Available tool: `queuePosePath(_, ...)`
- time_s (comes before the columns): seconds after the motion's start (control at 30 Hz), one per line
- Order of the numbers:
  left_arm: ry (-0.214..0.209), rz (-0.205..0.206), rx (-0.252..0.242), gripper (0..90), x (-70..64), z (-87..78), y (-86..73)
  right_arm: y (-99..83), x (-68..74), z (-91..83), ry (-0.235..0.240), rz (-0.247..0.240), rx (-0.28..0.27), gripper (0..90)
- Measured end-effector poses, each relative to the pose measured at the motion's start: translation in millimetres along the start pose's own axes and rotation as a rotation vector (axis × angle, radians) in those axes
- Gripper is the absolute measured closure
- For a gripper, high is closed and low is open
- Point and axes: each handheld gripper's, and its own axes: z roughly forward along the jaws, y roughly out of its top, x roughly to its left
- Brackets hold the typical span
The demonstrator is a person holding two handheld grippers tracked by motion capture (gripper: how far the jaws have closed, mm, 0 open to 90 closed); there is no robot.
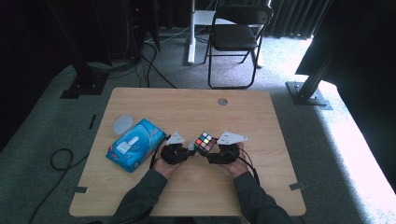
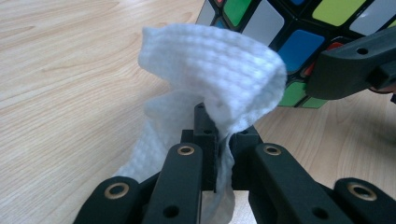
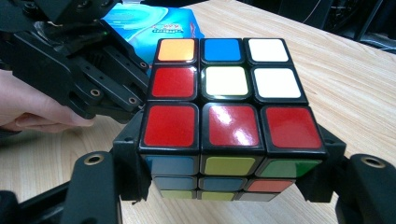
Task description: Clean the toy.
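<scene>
A scrambled puzzle cube [image 3: 229, 116] with black edges is clamped between the jaws of my right gripper [image 3: 229, 172], lifted a little off the wooden table [image 1: 196, 107]. In the high view the cube [image 1: 205, 142] sits between both hands. My left gripper [image 2: 217, 140] is shut on a crumpled white wipe [image 2: 210, 79], whose folded top rises right beside the cube [image 2: 289, 32]. In the high view the left gripper [image 1: 189, 150] is just left of the cube, the right gripper [image 1: 210, 154] under it.
A blue pack of wipes [image 1: 135, 143] lies left of my left hand, with a round translucent lid [image 1: 123, 124] beyond it. A cable hole [image 1: 222, 101] is near the table's far edge. A folding chair [image 1: 236, 37] stands behind the table.
</scene>
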Motion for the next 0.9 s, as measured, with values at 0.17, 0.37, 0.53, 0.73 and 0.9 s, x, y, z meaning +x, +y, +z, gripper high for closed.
queuePosePath(0.17, -0.010, 0.000, 0.002, 85.0, -1.4, 3.6, -0.5, 0.7, 1.4, 0.7, 0.005, -0.007, -0.002, 33.8)
queuePosePath(0.37, -0.024, 0.009, -0.001, 85.0, -5.5, 7.6, 1.3, 1.7, 3.2, 1.1, 0.011, -0.009, -0.006, 33.8)
queuePosePath(0.53, -0.034, 0.010, -0.006, 85.0, -7.0, 8.5, 1.9, 2.2, 3.3, 0.1, 0.015, -0.003, -0.010, 33.8)
queuePosePath(0.73, -0.047, 0.017, -0.003, 85.0, -9.2, 9.6, 2.2, 2.5, 3.1, 0.1, 0.015, -0.004, -0.013, 33.7)
queuePosePath(0.9, -0.066, 0.031, -0.002, 84.9, -14.0, 12.3, 2.6, 2.8, 2.9, 0.0, 0.014, -0.004, -0.017, 33.8)
